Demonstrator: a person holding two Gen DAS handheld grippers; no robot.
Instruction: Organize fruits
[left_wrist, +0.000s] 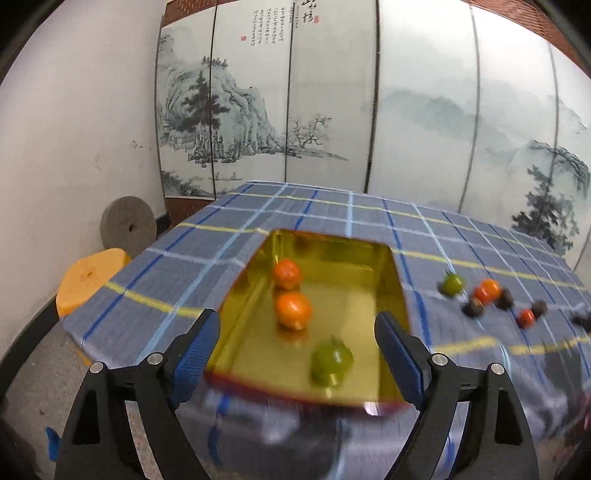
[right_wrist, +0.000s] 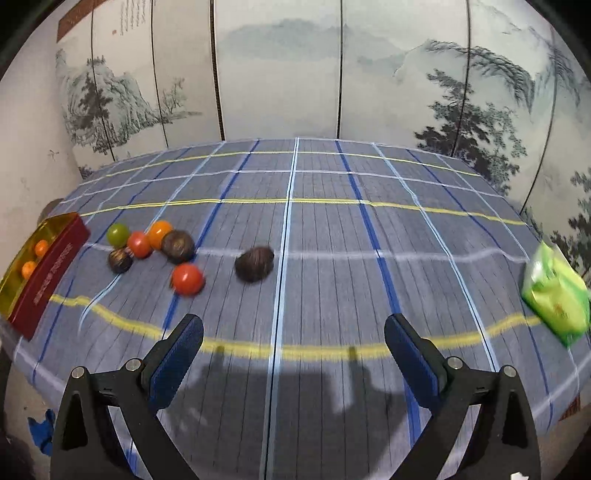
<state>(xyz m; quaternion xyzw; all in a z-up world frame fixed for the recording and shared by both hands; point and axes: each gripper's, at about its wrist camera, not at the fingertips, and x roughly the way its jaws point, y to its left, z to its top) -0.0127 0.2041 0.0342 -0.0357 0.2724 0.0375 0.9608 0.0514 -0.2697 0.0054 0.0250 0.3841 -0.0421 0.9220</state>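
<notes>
The left gripper (left_wrist: 297, 347) hangs with jaws apart and empty over the gold-lined box (left_wrist: 388, 273), where a green fruit (left_wrist: 330, 363) lies below two orange ones, evidently the collection point. The right gripper (right_wrist: 293, 345), equally spread and empty, faces the loose fruits (right_wrist: 155, 245) at its ten o'clock, likely the next pick.

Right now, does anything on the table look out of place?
Yes. A green packet lies alone near the table's right edge, far from the loose fruit clustered beside the gold tray. It doesn't look like fruit.

Orange fruits (left_wrist: 292, 309) four, red two, green two, dark perhaps three.
</notes>
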